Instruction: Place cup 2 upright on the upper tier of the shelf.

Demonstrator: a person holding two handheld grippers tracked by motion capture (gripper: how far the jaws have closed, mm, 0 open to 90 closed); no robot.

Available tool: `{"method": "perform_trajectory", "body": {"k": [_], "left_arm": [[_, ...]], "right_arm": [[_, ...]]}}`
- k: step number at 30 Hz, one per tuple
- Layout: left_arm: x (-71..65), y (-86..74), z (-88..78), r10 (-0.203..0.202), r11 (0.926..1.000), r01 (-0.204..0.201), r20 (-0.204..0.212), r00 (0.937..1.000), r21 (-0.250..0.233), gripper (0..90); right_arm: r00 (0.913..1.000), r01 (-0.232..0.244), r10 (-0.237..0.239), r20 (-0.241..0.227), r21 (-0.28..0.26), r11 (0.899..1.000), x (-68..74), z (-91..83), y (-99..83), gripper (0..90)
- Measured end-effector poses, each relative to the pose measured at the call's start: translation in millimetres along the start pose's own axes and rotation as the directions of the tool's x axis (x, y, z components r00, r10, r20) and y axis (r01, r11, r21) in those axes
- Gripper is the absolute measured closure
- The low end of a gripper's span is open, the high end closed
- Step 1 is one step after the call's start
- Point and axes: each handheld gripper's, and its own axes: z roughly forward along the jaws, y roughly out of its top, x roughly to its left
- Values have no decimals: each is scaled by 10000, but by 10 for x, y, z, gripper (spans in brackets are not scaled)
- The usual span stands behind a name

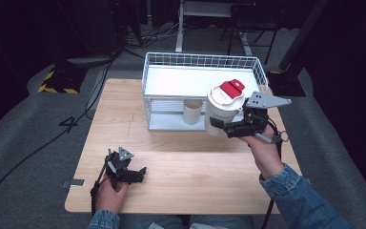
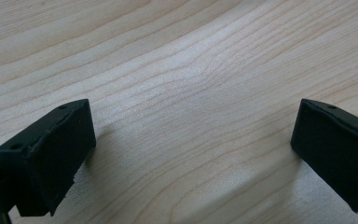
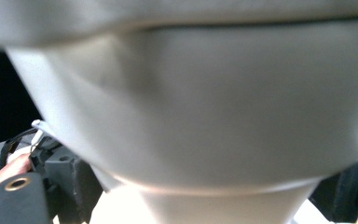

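Observation:
A white cup with a white lid and red tab (image 1: pixel 223 109) hangs in the air at the front right of the wire basket (image 1: pixel 155 71), held upright by my right gripper (image 1: pixel 228 128), which is shut on its body. In the right gripper view the cup's wall (image 3: pixel 205 116) is pressed close between the jaws. A second, lidless white cup (image 1: pixel 192 111) stands inside the basket near its front wall. My left gripper (image 1: pixel 132 175) rests low on the wooden table (image 1: pixel 181 167) at the front left, its jaws wide open (image 2: pixel 193 149) over bare wood.
The wire basket has a white floor and stands at the table's far middle. Cables run over the grey floor to the left. A white desk frame and dark stands sit beyond the table.

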Motion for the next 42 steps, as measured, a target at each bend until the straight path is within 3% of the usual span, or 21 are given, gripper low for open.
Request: {"method": "perform_trajectory", "body": {"k": [15,25,29,42], "left_arm": [[-1,-2,2,-65,10000,65,-46,10000,-35,4],[5,0,2,-127,9999,127,-47,9999,-19,5],[10,-1,2,-157,9999,157,-54,9999,-38,6],[11,0,0,-124,9999,124,-50,9999,-10,6]], "right_arm": [[9998,-53,53,165,-7,10000,-233,228,347,132],[9971,-313,305,701,109,9994,-457,401,467,132],[9924,-305,283,1195,166,9994,-614,493,500,132],[9769,-797,737,2004,220,9966,-992,677,563,132]]}}
